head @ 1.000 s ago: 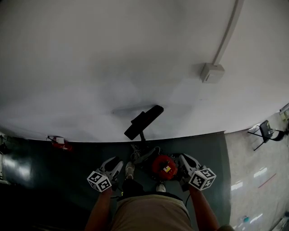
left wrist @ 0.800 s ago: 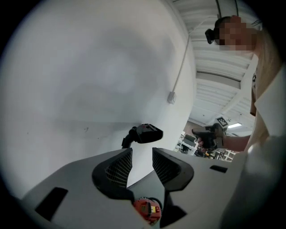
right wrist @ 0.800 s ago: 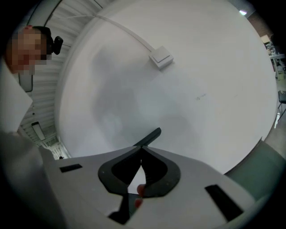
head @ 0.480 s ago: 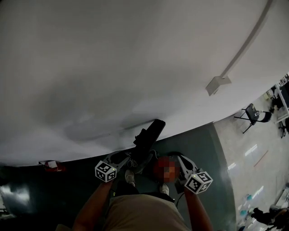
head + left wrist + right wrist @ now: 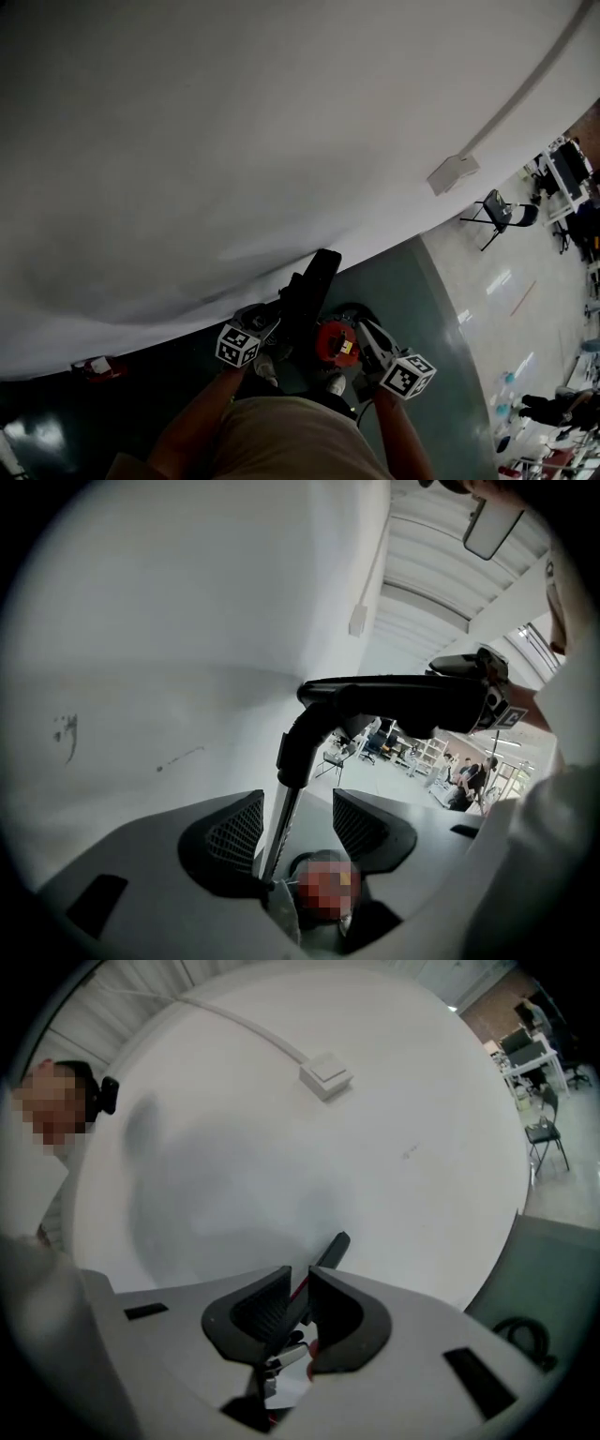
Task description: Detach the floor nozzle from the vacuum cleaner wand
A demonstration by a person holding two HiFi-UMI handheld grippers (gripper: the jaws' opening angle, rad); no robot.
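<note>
Floor nozzle (image 5: 314, 274) not off yet, up at mid-frame against the wall (image 5: 234, 122)
Left tongs (image 5: 298, 803) opening around the wand (image 5: 279, 827), no grip; right tongs (image 5: 300, 1274) pinched narrow. Wand could flop sideways unsupported.

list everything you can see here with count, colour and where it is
floor nozzle: one, black, raised in front of the wall on the wand's end
wand: one, silver, between the left gripper's jaws
vacuum body: one, red, on the floor by the person's feet
black bar: one, red-striped, in the right gripper's jaws
floor mat: one, dark green, along the wall
junction box: one, white, on the wall
folding chair: one, dark, on the pale floor, right
red object: one, floor at far left, too small to identify
left gripper: one, grey, jaws opening around the wand
right gripper: one, grey, jaws shut on the black bar
</note>
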